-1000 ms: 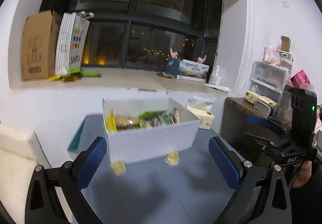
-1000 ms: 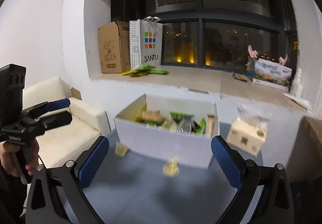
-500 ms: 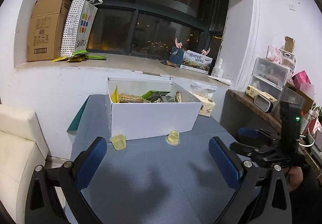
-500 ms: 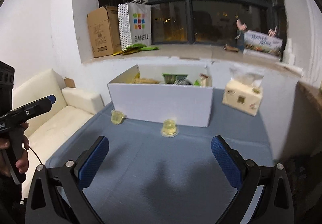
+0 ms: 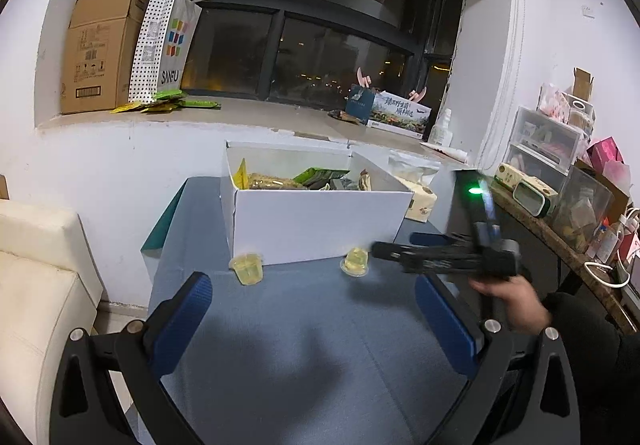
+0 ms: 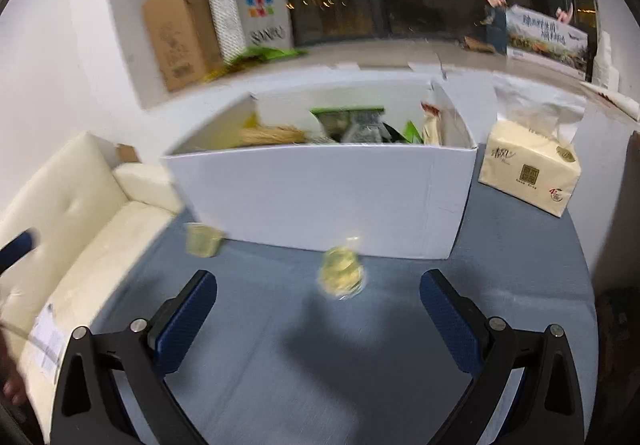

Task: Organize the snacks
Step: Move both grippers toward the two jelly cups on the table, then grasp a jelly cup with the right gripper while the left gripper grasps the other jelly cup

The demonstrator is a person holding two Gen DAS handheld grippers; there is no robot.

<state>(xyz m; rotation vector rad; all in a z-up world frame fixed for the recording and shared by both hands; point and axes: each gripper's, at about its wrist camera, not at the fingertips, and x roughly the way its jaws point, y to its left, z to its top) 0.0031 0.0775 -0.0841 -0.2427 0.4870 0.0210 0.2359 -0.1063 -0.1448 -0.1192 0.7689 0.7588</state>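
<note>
Gaping wide, the right tongs [image 6: 318, 321] line up on the jelly cup [image 6: 341, 275] just ahead, before the box [image 6: 320, 197]; left tongs [image 5: 312, 319], also spread and empty, hang back from the second cup [image 5: 247, 267].

Black gripper frames, blue-padded fingers [image 5: 182, 319], silver screws, bare hand [image 5: 510, 297], dark sleeve

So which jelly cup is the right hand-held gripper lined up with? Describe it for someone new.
Find the white box on the blue table. Two yellow jelly cups sit before its front wall. It is the right cup, out from the wall's middle; the other cup sits at the box's left corner.
</note>
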